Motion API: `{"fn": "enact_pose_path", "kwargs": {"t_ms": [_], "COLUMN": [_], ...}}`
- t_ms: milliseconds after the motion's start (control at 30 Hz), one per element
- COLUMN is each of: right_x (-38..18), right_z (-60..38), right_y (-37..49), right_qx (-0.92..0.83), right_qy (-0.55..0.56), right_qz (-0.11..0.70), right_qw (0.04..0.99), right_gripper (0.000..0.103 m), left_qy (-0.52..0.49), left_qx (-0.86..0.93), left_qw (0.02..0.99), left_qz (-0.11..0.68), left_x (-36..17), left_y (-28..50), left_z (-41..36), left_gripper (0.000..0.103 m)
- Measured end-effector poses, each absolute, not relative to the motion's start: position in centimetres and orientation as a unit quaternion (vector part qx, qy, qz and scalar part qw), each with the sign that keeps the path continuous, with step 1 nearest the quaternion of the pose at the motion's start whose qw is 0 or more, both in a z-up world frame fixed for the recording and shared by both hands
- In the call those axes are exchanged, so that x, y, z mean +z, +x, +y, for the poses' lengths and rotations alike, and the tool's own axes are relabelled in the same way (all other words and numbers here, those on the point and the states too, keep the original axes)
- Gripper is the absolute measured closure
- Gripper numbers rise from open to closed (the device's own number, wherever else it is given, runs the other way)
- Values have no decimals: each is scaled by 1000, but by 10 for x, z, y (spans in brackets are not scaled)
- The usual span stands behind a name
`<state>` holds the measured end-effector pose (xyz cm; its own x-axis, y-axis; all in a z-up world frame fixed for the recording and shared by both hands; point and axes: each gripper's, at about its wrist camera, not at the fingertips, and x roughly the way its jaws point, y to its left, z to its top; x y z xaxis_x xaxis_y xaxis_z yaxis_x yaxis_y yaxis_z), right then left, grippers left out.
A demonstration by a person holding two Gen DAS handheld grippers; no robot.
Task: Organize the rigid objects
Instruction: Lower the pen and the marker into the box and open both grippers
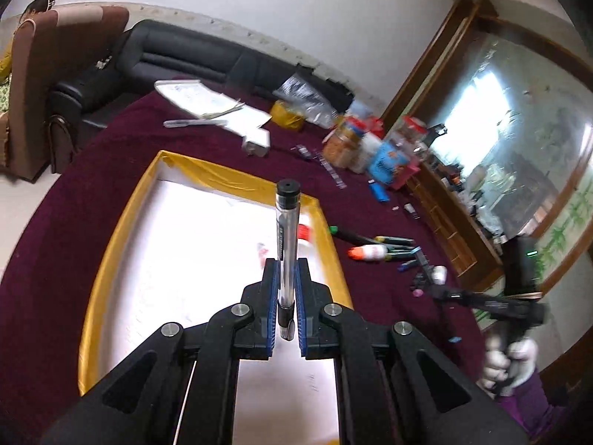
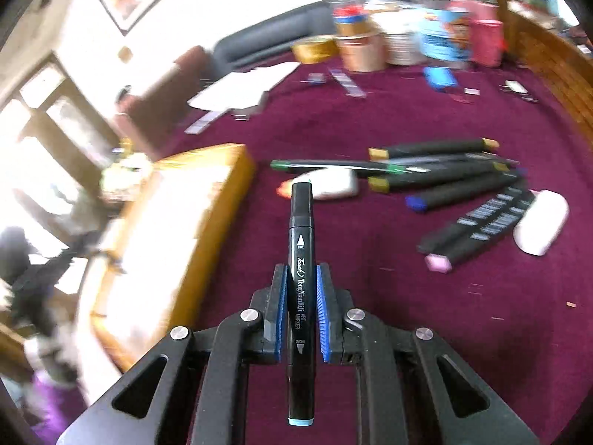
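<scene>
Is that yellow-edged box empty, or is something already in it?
Not empty. In the left view the box holds a white bottle with a red cap near its far corner. Glare hides whatever else lies inside.

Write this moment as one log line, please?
left gripper: shut on clear pen over yellow-rimmed box | right gripper: shut on black marker

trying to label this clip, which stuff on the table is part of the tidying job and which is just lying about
Part of the job:
- clear pen in the left gripper
- black marker in the right gripper
- yellow-rimmed tray
- loose markers
- glue bottle

Just lying about:
- papers
- jars
- sofa
</scene>
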<state>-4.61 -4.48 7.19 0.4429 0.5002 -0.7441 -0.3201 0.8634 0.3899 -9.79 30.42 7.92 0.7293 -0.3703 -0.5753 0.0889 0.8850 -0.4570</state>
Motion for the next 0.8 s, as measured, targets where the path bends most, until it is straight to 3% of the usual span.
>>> {"fn": "enact_pose_path", "kwargs": {"t_ms": [333,733,800], "right_x": [64,27,24], "right_z": [97,193,193], "right_y": [12,50,51], "right_qx": [353,285,266], "right_qy": [166,84,68], "right_qz": [532,553,549], "right_qw": [752,778,790], "right_gripper": [90,90,89], "left_qy": [-233,-253,-264], "left_qx": [-118,-90,-88], "left_qw": [862,846,842], "left_qz": [435,461,461], "left_x": [45,10,9], "left_y": [-13,22,22], "left_z": [332,335,336], "left_gripper": [96,97,92]}}
